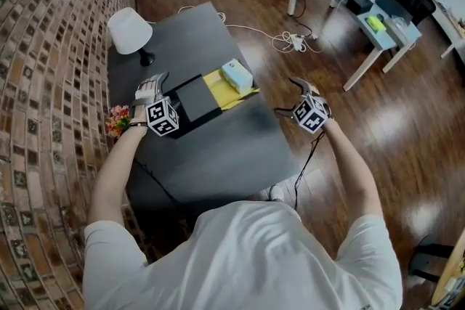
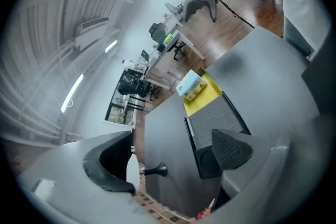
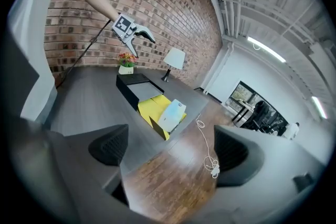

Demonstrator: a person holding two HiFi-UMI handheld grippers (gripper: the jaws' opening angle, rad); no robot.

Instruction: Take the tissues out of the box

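A pale blue and white tissue box [image 1: 237, 75] lies on a yellow sheet [image 1: 218, 92] near the dark table's right edge. It shows again as the tissue box [image 2: 190, 85] in the left gripper view and the tissue box [image 3: 172, 111] in the right gripper view. My left gripper [image 1: 154, 81] hovers over the table's left side, well short of the box, open with nothing between its jaws. My right gripper [image 1: 301, 88] hangs just off the table's right edge above the floor, also open and empty. Neither touches the box.
A black tray [image 1: 190, 102] lies beside the yellow sheet. A white lamp [image 1: 131, 31] and a small pot of flowers [image 1: 116, 120] stand along the brick wall. A white cable [image 1: 280, 38] lies on the wooden floor, with desks and chairs beyond.
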